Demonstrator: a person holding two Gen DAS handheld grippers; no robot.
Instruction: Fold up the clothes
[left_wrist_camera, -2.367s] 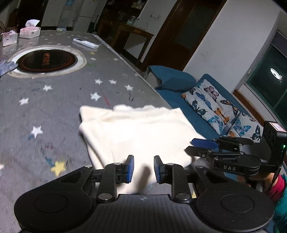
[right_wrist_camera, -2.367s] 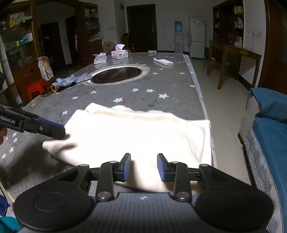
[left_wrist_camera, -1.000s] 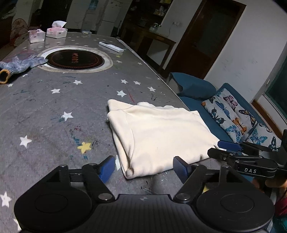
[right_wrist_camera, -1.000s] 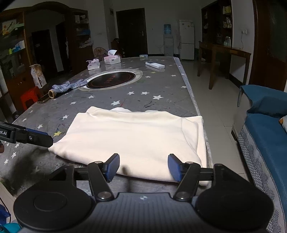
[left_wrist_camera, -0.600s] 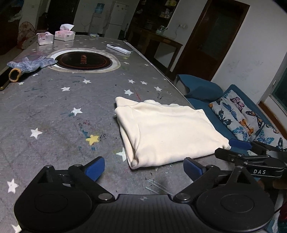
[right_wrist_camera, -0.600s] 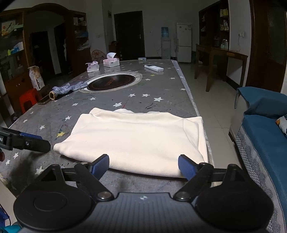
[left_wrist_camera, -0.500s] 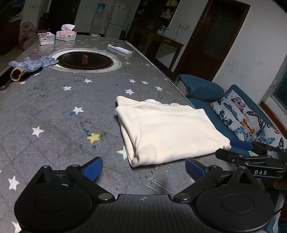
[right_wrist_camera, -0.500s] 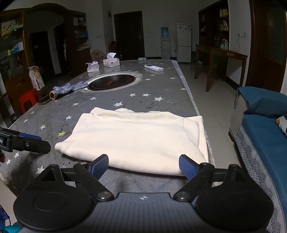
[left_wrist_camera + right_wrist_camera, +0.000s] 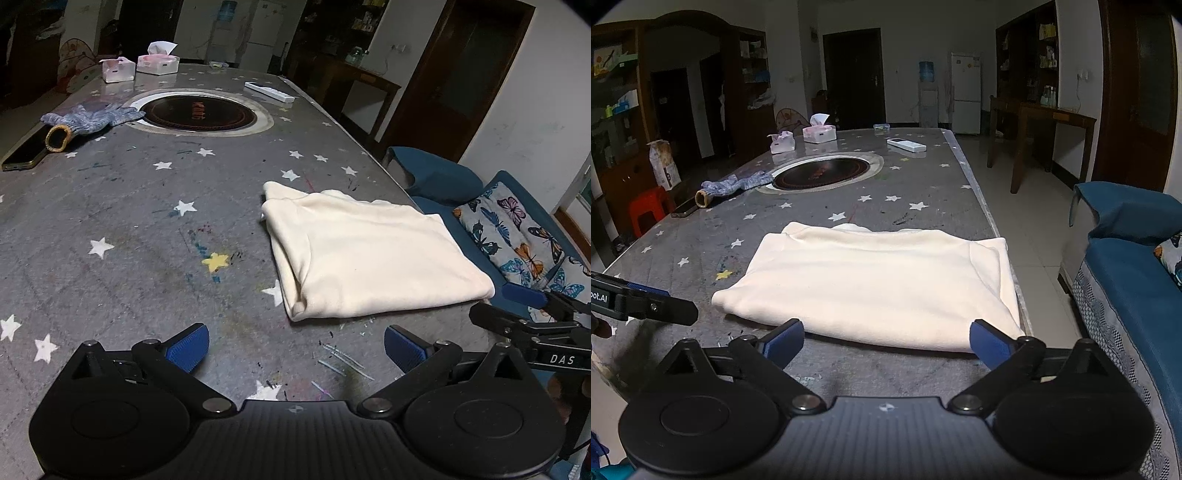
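Both grippers spread wide and empty: left gripper [image 9: 296, 345] fully parted over bare tabletop, right gripper [image 9: 886, 341] with jaws opening further, nothing between them, tips just short of the near hem. Probably let go so the fold can settle. Cream garment [image 9: 879, 284] lies folded flat near the table's [image 9: 110, 221] right edge, layered fold showing on one side. By count: one garment, two tissue boxes [image 9: 140, 66], one knitted glove [image 9: 88, 118], one remote [image 9: 269, 92], one phone [image 9: 22, 157].
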